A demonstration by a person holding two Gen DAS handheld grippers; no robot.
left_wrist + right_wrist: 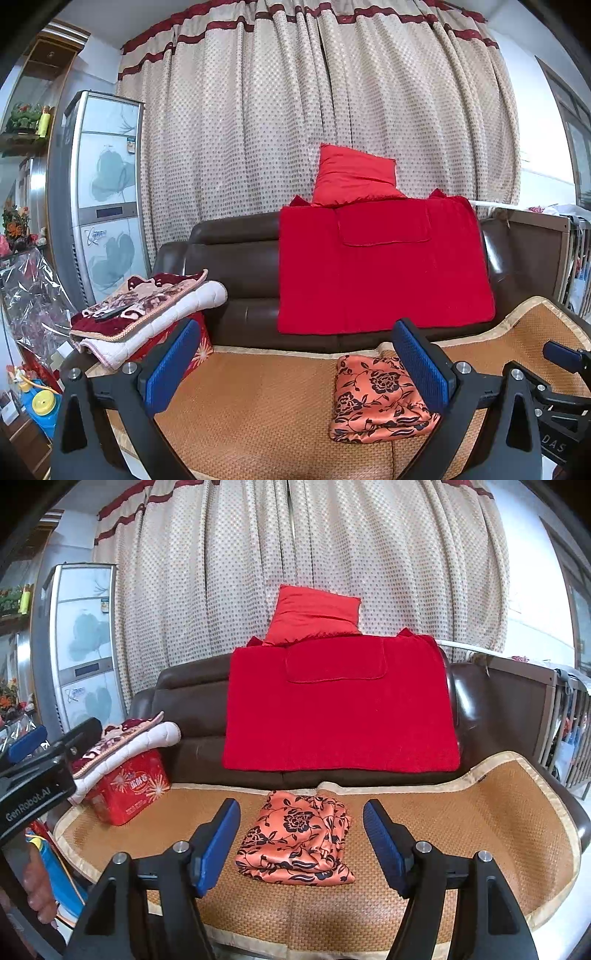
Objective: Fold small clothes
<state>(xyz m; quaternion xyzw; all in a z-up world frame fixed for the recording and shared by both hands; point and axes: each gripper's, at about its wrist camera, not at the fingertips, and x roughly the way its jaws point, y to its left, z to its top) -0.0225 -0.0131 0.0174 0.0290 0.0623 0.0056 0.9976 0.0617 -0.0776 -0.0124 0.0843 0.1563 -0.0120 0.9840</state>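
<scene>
A small orange garment with a black flower print (376, 400) lies folded into a compact bundle on the woven sofa mat (258, 406). In the right wrist view the garment (295, 843) sits just beyond and between the fingers. My left gripper (295, 362) is open and empty, held above the mat with the garment by its right finger. My right gripper (301, 836) is open and empty, hovering in front of the garment. The right gripper's edge shows at the far right of the left wrist view (565, 354).
A brown leather sofa (192, 701) carries a red blanket (340, 709) and a red pillow (314, 614). Folded quilts (147, 306) rest on a red box (129, 790) at the mat's left end. A curtain hangs behind; a cabinet (99, 192) stands left.
</scene>
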